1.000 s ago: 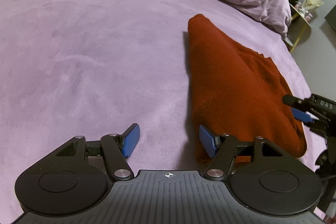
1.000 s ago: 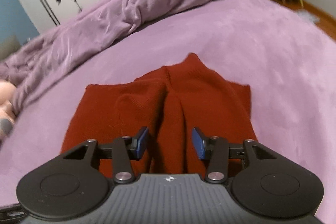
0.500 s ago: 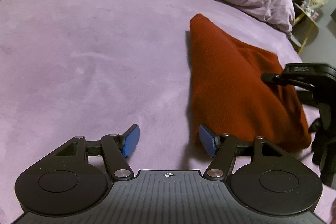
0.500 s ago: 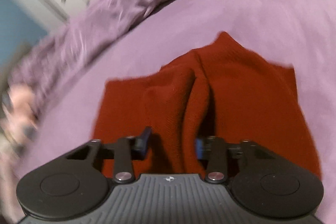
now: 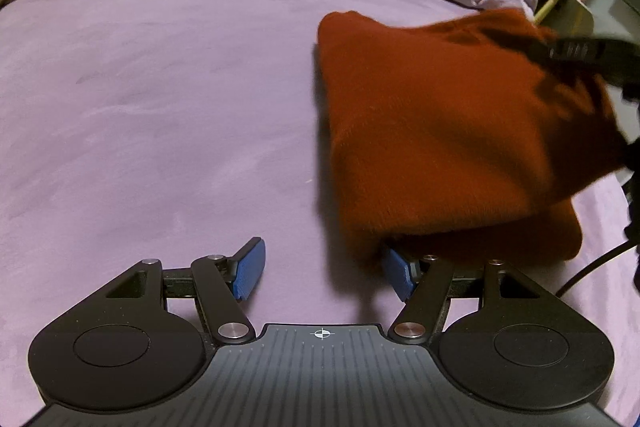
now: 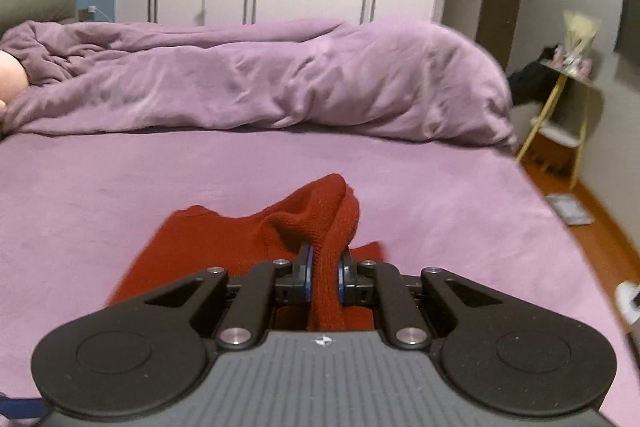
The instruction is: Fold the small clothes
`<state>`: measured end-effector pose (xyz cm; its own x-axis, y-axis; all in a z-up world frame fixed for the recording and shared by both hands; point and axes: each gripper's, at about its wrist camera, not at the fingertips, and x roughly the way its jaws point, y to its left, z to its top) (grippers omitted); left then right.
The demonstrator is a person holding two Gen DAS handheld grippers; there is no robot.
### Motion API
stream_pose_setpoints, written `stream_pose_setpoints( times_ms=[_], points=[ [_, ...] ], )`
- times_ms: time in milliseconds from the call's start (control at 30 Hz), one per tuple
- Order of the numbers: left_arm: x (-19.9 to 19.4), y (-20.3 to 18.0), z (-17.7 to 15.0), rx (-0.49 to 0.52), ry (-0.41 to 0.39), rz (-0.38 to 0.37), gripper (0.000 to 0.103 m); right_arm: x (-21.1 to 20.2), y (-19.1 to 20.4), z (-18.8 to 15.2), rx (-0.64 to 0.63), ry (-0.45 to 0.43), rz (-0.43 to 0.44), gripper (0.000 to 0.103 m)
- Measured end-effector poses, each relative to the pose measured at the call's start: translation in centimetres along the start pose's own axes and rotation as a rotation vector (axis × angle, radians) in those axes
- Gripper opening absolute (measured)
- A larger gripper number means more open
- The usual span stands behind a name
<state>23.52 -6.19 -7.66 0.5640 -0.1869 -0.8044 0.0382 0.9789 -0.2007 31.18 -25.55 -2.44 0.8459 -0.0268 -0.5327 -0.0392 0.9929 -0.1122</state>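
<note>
**A:** Sweater (image 6: 240, 239) position? Rust-red knit on the bed (image 5: 160, 107), pinched in the right gripper (image 6: 323, 273), bunched fold running straight ahead between its fingers.

**B:** And the left gripper (image 5: 322, 273) is wide open, empty, sweater just right of it. Right's closer.

no legible text, labels, brands, numbers or signs on anything in view

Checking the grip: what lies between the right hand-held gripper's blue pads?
A bunched fold of the red garment, pinched between the right hand-held gripper pads, shown in the right wrist view.
</note>
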Motion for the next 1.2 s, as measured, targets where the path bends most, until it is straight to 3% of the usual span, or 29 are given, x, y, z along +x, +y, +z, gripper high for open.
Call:
stream_pose_setpoints(
  times_ms=[67,167,233,267,333,367,467,533,633,700,767,800,833,900,933,1033,1067,1133,1200],
  points=[
    [0.5,-0.6,0.1,-0.004,-0.001,0.022,0.071,0.5,-1.2,-0.9,-0.005,0.014,-0.04,0.01],
    [1.3,-0.9,0.2,-0.039,0.031,-0.004,0.07,2.7,-3.0,-2.6,0.001,0.086,-0.107,0.011],
    [1.3,-0.7,0.1,-0.05,0.022,-0.014,0.07,3.2,-4.5,-3.6,0.057,0.156,-0.118,0.012],
    [1.3,-0.6,0.0,-0.053,0.019,-0.015,0.071,2.3,-5.7,-4.2,0.127,0.149,-0.115,0.014],
    [1.4,-0.3,-0.1,-0.068,0.018,-0.024,0.071,-0.3,-8.3,-5.7,0.316,0.102,-0.056,0.045],
    [1.5,-0.2,-0.1,-0.079,0.018,-0.027,0.072,-2.1,-9.9,-7.1,0.463,0.079,-0.01,0.048],
    [1.6,-0.4,-0.1,-0.086,0.015,-0.022,0.072,-6.0,-12.4,-11.6,0.756,0.062,0.116,0.049],
    [1.5,-0.7,-0.1,-0.073,0.013,-0.01,0.072,-7.2,-12.8,-14.1,0.874,0.065,0.165,0.049],
    [1.4,-0.6,0.1,-0.088,0.022,-0.002,0.072,-6.7,-12.4,-15.6,1.0,0.075,0.314,0.049],
    [1.3,-0.6,0.0,-0.094,0.024,0.004,0.072,-5.5,-11.8,-15.8,1.039,0.098,0.346,0.049],
    [1.3,-0.7,0.0,-0.092,0.024,0.011,0.072,-4.3,-10.9,-15.5,1.04,0.103,0.319,0.048],
    [1.3,-0.7,0.0,-0.093,0.024,0.014,0.072,-3.7,-10.4,-15.2,1.031,0.115,0.3,0.034],
    [1.3,-0.9,0.0,-0.095,0.026,0.016,0.072,-3.2,-9.9,-14.7,1.018,0.129,0.282,0.014],
    [1.3,-1.0,0.1,-0.091,0.025,0.021,0.072,-2.9,-9.2,-13.7,0.987,0.15,0.289,0.009],
    [1.3,-1.0,0.1,-0.086,0.021,0.028,0.073,-3.2,-9.6,-13.9,1.045,0.134,0.342,0.009],
    [1.1,-0.5,0.1,-0.104,0.001,0.043,0.08,-3.3,-12.1,-16.3,1.412,0.047,0.61,0.008],
    [1.1,-0.2,0.1,-0.12,0.0,0.039,0.08,-3.2,-12.8,-17.3,1.511,0.026,0.663,0.008],
    [1.0,0.6,0.2,-0.16,0.004,0.016,0.08,-3.5,-13.5,-18.1,1.489,0.053,0.579,0.008],
    [1.0,1.1,0.3,-0.185,0.009,-0.002,0.08,-3.5,-13.5,-18.0,1.321,0.151,0.39,0.008]
  ],
)
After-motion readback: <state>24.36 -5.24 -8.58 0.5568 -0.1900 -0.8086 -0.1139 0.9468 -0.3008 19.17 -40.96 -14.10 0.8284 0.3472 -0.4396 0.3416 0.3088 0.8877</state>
